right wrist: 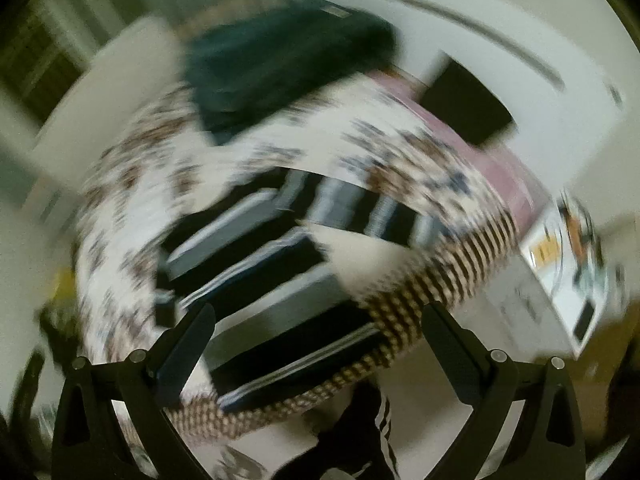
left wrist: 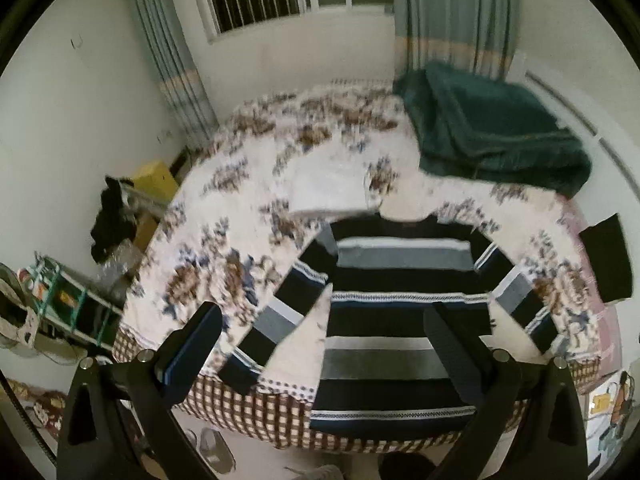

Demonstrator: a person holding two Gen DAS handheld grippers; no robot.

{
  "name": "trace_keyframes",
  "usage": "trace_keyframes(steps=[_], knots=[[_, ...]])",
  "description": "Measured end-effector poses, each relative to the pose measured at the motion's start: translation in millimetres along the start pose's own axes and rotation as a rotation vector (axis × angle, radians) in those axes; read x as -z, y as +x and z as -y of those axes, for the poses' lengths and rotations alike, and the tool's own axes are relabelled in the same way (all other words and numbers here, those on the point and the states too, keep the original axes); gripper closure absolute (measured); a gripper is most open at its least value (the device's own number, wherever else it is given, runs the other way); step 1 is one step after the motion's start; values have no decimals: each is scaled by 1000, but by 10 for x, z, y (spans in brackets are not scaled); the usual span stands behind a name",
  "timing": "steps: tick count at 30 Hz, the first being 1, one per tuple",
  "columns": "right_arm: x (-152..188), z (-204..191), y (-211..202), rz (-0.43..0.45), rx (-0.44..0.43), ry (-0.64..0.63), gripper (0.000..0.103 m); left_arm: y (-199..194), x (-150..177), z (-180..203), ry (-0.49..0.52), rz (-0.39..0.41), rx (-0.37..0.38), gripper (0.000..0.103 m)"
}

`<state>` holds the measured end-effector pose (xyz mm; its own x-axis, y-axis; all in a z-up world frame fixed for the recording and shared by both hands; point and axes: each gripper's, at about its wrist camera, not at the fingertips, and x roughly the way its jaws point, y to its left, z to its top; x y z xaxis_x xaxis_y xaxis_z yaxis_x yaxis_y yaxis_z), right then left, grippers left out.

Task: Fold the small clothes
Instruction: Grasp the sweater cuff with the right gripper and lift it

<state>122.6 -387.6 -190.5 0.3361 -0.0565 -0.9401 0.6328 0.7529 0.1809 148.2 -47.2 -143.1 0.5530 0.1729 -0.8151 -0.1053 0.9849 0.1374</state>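
Observation:
A small striped sweater (left wrist: 400, 280), black, grey and white, lies flat on the floral bedsheet (left wrist: 240, 184) with both sleeves spread out and its hem at the near bed edge. My left gripper (left wrist: 324, 320) is open and empty, raised above the sweater's lower left part. The right wrist view is motion-blurred; it shows the same sweater (right wrist: 256, 260) from the right side. My right gripper (right wrist: 316, 320) is open and empty above the sweater's hem near the bed edge.
A folded white cloth (left wrist: 332, 188) lies behind the sweater's collar. A dark green blanket (left wrist: 492, 128) lies at the back right. A black item (left wrist: 608, 256) is at the right edge. A white box (right wrist: 552, 280) stands right of the bed. Clutter (left wrist: 108, 216) fills the left floor.

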Motion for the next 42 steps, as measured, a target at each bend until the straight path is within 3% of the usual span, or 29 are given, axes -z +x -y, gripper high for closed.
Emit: trace_keyframes(steps=[4,10,15,18,20,21,22,23,24,31,34,35,37,40,42], knots=[[-349,961,1199,-97,30,249,0,781,146,352,22,-99,-84,0],[-671,2154,3071,-204,32,503,3,1939,370,817,48,-248,-166,0],[-795,2666,4250,-216,32,616,5,2815,539,1085,23,-330,-202,0],[-832,2742,4677,-208,-44,665,11,3195,591,1252,15,-349,-213,0],[-854,2708,4847,-198,-83,659,19,3389,613,1382,21,-354,-207,0],[-861,2658,4885,-192,-71,631,33,3461,626,1455,32,-354,-205,0],[-866,2607,4895,-189,-46,596,55,3510,622,1512,41,-356,-203,0],[-881,2567,4890,-188,-38,566,69,3570,632,1589,54,-359,-197,0],[-900,2557,4858,-184,-52,541,95,3630,639,1666,67,-362,-185,0],[-1253,2682,4389,-67,-17,533,96,3694,538,1998,109,-336,-108,0],[-1457,2704,4502,-98,15,515,95,3702,506,2097,108,-334,-78,0],[-1496,2724,4555,-123,25,520,92,3710,508,2133,108,-340,-73,0],[-1469,2826,4595,-176,37,586,65,3711,520,2156,104,-346,-64,0],[-1258,2961,4447,-134,-52,752,45,3712,567,2129,93,-357,-63,0],[-1075,2996,4415,-128,-106,847,41,3741,627,2080,84,-375,-73,0]])
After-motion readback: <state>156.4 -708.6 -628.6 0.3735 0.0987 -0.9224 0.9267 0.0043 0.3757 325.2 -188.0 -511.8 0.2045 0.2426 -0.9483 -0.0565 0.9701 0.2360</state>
